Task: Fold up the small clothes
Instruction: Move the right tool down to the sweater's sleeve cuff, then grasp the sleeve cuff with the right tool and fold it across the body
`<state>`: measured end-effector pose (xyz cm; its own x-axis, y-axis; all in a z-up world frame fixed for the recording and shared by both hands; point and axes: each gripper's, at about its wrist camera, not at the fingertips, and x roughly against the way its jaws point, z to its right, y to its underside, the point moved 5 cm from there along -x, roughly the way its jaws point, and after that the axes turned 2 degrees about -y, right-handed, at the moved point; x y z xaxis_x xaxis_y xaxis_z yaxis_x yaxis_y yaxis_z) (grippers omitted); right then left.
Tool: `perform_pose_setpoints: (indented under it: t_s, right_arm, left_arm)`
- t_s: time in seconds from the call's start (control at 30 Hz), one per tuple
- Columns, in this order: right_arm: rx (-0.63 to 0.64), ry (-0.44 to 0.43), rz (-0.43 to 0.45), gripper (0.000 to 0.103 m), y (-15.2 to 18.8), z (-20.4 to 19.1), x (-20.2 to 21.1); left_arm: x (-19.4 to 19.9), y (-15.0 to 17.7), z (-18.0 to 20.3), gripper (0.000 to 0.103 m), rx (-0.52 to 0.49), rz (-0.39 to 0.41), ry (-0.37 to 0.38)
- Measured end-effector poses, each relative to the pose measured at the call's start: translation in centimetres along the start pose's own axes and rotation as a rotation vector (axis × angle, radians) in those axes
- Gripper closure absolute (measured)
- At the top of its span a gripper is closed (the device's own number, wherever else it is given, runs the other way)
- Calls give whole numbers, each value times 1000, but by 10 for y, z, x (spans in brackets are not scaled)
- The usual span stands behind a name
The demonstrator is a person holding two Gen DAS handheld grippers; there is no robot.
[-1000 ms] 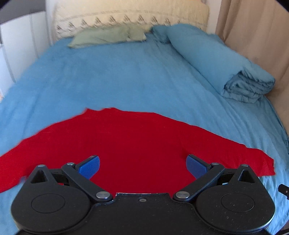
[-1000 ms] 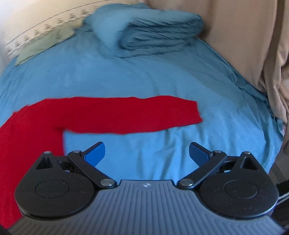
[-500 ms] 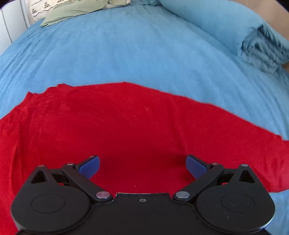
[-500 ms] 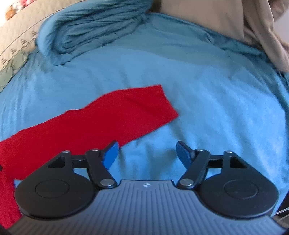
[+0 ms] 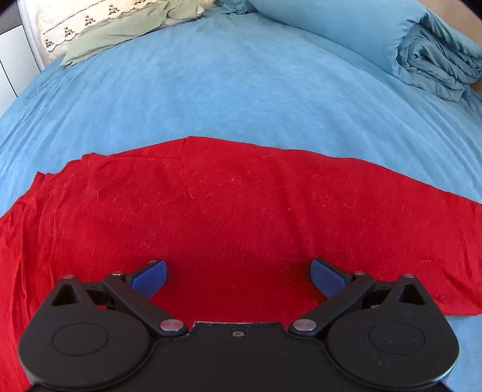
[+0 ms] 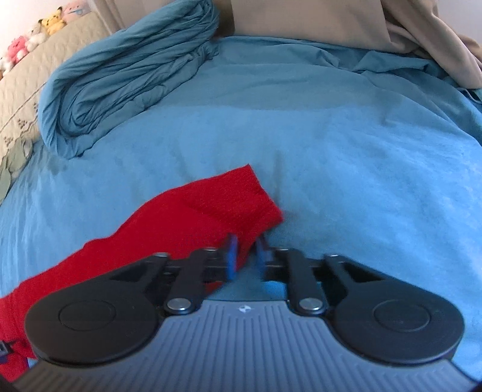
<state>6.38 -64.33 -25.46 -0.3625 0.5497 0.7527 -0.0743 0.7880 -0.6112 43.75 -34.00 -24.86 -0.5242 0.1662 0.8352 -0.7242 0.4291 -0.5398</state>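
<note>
A red long-sleeved top (image 5: pixel 229 205) lies spread flat on the blue bed sheet (image 5: pixel 241 84). My left gripper (image 5: pixel 238 274) is open and empty, low over the body of the top. In the right wrist view the top's right sleeve (image 6: pixel 211 211) runs from the lower left to its cuff at centre. My right gripper (image 6: pixel 245 250) has its jaws nearly closed on the near edge of the sleeve cuff, with red cloth between the blue pads (image 6: pixel 231 250).
A rolled blue duvet (image 6: pixel 126 69) lies at the far side of the bed, also in the left wrist view (image 5: pixel 406 39). A green pillow (image 5: pixel 120 33) and a cream quilted headboard (image 5: pixel 66 24) are at the head. Beige curtains (image 6: pixel 331 21) hang to the right.
My right gripper moved forward to the sleeve cuff and closed its jaws on it. My left gripper dropped closer over the top's body and stayed open.
</note>
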Motion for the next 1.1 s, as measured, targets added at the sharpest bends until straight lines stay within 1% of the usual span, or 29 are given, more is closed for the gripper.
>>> perform_pose_setpoints:
  t_s: [0.07,0.13,0.23,0.3,0.4,0.47,0.53,0.6,0.63,0.67,0.73,0.83,0.87,0.9,1.0,1.07,1.1]
  right_arm:
    - [6,8,8,83,-3,-5,1]
    - [22,-8,23,83,-5,-13,7]
    - [35,-81,52,83,-13,-36,22]
    - [53,-146,73,83,-21,-60,35]
    - [88,-262,89,83,-32,-112,54]
    - [137,-349,94,83,-34,-159,70]
    - [189,-434,96,83,-30,-207,85]
    - [252,-532,88,83,-15,-264,104]
    - [278,-575,81,83,-5,-289,111]
    - [313,-630,65,83,11,-320,121]
    - [365,-721,22,83,46,-369,133]
    - [439,-849,-95,83,123,-441,142]
    - [461,-877,-129,83,146,-456,143]
    - [490,-903,-174,83,176,-472,144]
    - [592,-935,-280,83,254,-503,142]
    - [643,-934,-344,83,297,-513,136]
    - [655,-930,-367,83,311,-515,131]
  left_arm:
    - [-2,-2,1,0,-3,-4,-5]
    - [-3,-4,1,0,-5,-14,-9]
    - [-3,-7,1,0,-9,-28,-4]
    - [0,-9,-4,0,7,-32,19]
    - [15,-14,-25,0,56,-24,51]
    - [29,-18,-48,0,85,-7,62]
    - [45,-20,-79,0,117,15,59]
    - [61,-19,-118,0,154,45,47]
    - [69,-17,-138,0,173,60,36]
    - [77,-14,-161,0,194,74,15]
    - [87,-3,-204,0,225,89,-30]
    - [95,25,-266,0,276,84,-99]
    - [95,38,-287,0,297,71,-118]
    - [95,49,-303,0,314,60,-129]
    - [93,83,-342,0,361,31,-153]
    - [92,98,-359,0,388,22,-156]
    - [93,105,-368,0,402,20,-151]
